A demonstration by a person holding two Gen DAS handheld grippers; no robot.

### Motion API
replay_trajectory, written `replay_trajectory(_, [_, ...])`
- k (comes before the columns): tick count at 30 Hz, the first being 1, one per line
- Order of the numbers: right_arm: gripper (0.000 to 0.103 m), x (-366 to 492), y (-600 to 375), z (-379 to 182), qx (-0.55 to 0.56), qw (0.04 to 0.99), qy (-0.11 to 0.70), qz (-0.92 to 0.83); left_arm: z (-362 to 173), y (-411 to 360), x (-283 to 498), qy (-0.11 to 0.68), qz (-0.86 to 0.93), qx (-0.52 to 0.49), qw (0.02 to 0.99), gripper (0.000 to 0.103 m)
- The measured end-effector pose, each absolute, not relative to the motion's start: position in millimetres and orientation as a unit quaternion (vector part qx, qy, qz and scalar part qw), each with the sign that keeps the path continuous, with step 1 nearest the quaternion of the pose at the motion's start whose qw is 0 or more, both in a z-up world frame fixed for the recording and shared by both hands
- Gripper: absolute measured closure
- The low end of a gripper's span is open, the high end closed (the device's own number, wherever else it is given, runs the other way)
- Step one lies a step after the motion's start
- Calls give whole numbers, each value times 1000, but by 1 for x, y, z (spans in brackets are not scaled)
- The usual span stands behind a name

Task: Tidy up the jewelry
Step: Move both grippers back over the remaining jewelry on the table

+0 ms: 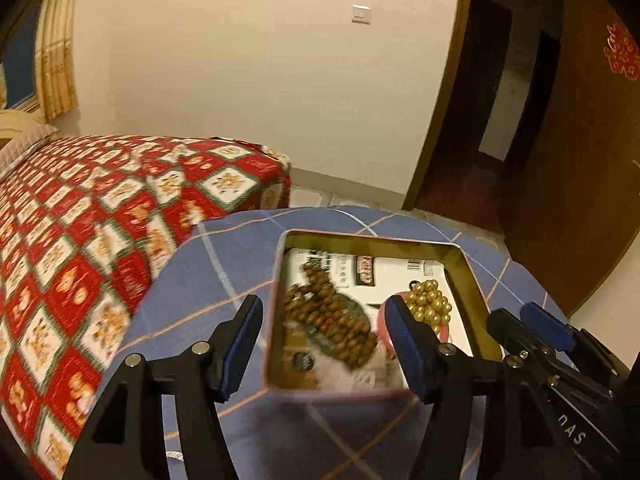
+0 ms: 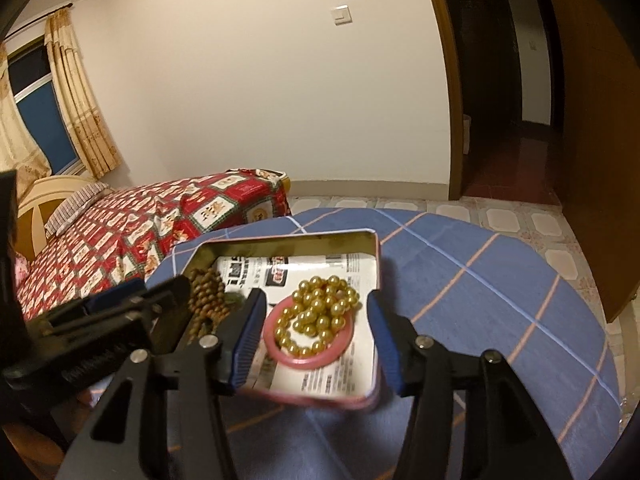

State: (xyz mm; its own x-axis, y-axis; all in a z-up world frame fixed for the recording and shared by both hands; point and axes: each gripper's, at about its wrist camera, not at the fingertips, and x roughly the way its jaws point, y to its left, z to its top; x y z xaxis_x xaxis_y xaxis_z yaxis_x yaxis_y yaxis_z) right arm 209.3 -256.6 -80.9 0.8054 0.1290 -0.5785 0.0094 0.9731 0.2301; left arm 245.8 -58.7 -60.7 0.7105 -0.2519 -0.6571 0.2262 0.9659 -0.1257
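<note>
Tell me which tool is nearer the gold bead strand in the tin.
Right. The right tool, jaws open and empty, hangs directly over the gold bead strand. The left tool, also open, sits over the brown beads, with the gold strand off to its right.

Left gripper: matte black angular arms, lower middle of the frame; blue ribbed pads line the inner faces; round silver screws sit at the pivots; white lettering marks the black body at lower right; right gripper is built alike, black arms, blue pads, silver screws.

Both wrist cams close, angled down; share tin.
</note>
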Motion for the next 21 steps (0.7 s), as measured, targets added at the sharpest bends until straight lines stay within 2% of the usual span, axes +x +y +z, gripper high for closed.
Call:
replay_trajectory(11, [43, 165, -232, -96, 109, 934, 336, 44, -66, 10, 188, 367, -71, -59, 926, 38])
replay_trajectory(21, [43, 136, -208, -107, 101, 927, 355, 66, -99, 64, 140, 386, -7, -82, 919, 38])
